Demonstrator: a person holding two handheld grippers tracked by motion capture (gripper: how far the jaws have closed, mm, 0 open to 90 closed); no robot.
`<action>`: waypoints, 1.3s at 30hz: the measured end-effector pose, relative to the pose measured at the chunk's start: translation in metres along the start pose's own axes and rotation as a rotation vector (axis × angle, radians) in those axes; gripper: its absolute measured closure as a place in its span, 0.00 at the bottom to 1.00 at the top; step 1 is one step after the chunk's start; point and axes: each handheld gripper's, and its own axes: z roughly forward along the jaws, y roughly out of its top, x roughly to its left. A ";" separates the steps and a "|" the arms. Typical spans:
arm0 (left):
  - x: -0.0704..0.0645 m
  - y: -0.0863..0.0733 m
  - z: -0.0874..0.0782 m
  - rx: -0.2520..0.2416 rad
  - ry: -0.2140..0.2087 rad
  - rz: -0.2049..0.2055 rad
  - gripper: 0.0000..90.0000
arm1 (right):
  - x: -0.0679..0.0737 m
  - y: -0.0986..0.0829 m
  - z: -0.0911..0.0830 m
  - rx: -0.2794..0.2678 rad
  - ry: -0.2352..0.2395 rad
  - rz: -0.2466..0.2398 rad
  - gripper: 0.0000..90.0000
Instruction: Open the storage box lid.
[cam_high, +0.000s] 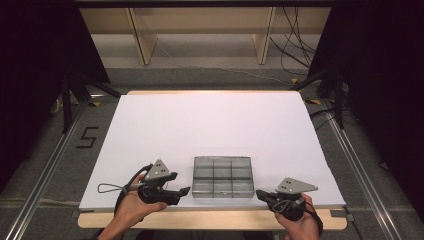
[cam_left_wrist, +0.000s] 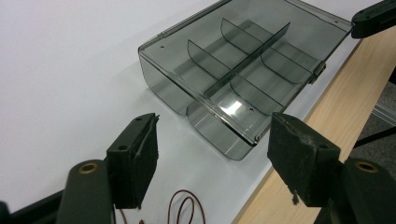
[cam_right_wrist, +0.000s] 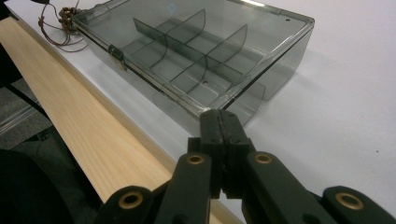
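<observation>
right gripper (cam_right_wrist: 223, 140) jaws together | compartment box (cam_right_wrist: 196, 56) just ahead | brown cord (cam_right_wrist: 63, 23) beyond

The white table sheet (cam_high: 210, 125) lies open beyond the grey compartment box (cam_high: 222, 176), the sole obstacle.

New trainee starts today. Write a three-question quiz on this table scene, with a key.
1. True or false: the left gripper has its jaws spread apart.
2. How many compartments does the smoky clear box have? A) four B) six C) nine
3. Fill in: the right gripper has its jaws ____ with nothing between them.

Key: 1 true; 2 B; 3 shut. The box sits closed on the white sheet between the two grippers, near the table's wooden front edge.
</observation>
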 end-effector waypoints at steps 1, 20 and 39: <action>0.001 0.000 0.000 0.007 -0.001 0.016 0.36 | 0.000 0.000 0.001 0.005 0.013 -0.021 1.00; -0.001 -0.005 0.005 0.028 -0.013 0.004 0.36 | 0.000 -0.002 0.004 0.021 0.004 -0.035 1.00; -0.002 -0.004 0.004 0.017 -0.015 -0.001 0.35 | 0.003 0.006 0.000 -0.051 0.005 0.005 1.00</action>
